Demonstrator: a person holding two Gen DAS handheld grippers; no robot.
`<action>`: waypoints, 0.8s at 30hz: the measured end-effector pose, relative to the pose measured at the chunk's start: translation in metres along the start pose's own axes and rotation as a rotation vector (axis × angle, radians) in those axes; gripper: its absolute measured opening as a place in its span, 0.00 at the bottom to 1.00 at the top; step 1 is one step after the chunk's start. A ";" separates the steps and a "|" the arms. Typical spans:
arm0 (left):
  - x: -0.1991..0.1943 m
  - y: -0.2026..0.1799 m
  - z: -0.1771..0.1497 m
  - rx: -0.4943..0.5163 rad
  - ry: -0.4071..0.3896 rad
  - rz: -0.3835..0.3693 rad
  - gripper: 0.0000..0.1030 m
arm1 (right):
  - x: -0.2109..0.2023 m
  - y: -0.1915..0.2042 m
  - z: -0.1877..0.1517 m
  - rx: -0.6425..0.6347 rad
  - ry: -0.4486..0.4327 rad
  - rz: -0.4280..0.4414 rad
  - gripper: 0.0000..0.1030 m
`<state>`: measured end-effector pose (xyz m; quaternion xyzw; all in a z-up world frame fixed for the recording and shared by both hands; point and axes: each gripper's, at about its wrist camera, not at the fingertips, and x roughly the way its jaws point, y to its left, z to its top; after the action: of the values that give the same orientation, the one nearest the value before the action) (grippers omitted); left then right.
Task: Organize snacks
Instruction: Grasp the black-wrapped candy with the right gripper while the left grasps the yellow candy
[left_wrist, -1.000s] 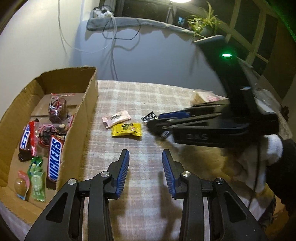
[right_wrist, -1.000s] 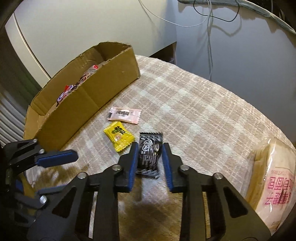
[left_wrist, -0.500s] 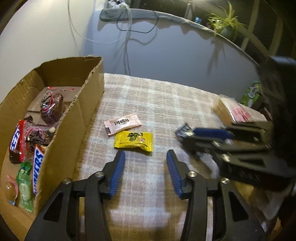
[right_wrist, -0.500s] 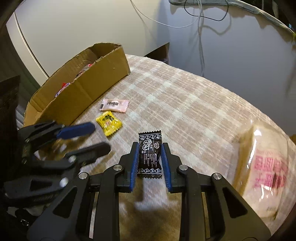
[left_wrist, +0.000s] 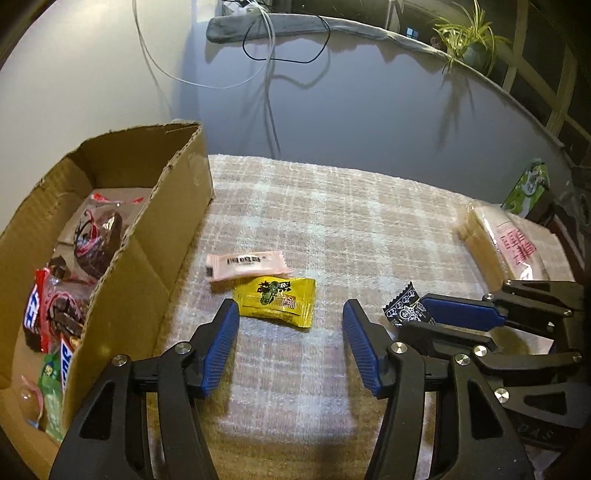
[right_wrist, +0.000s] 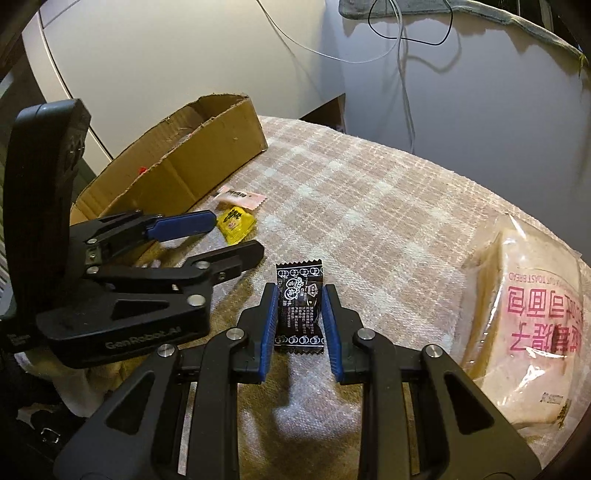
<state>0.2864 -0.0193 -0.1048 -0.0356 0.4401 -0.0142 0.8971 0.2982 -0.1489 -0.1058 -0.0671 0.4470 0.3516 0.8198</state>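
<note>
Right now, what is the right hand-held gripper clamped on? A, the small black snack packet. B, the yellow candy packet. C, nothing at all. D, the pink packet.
A: in the right wrist view the right hand-held gripper has both blue pads pressed against the sides of the small black snack packet, while the yellow candy packet and the pink packet lie loose on the plaid cloth.

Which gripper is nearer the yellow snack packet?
Left. The left gripper is open just short of the yellow snack packet; the right gripper is off to the side, clamping the black packet.
</note>
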 end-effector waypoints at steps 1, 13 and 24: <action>0.001 -0.001 0.000 0.005 0.000 0.005 0.56 | 0.000 0.000 0.000 0.001 -0.002 0.004 0.24; 0.006 -0.005 0.008 0.017 -0.005 0.084 0.53 | -0.006 -0.004 -0.004 0.012 -0.012 0.044 0.24; 0.003 -0.018 0.005 0.102 -0.016 0.070 0.31 | -0.005 -0.001 -0.004 -0.001 -0.012 0.029 0.24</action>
<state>0.2921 -0.0369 -0.1033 0.0256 0.4325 -0.0049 0.9013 0.2942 -0.1536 -0.1043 -0.0587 0.4431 0.3641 0.8171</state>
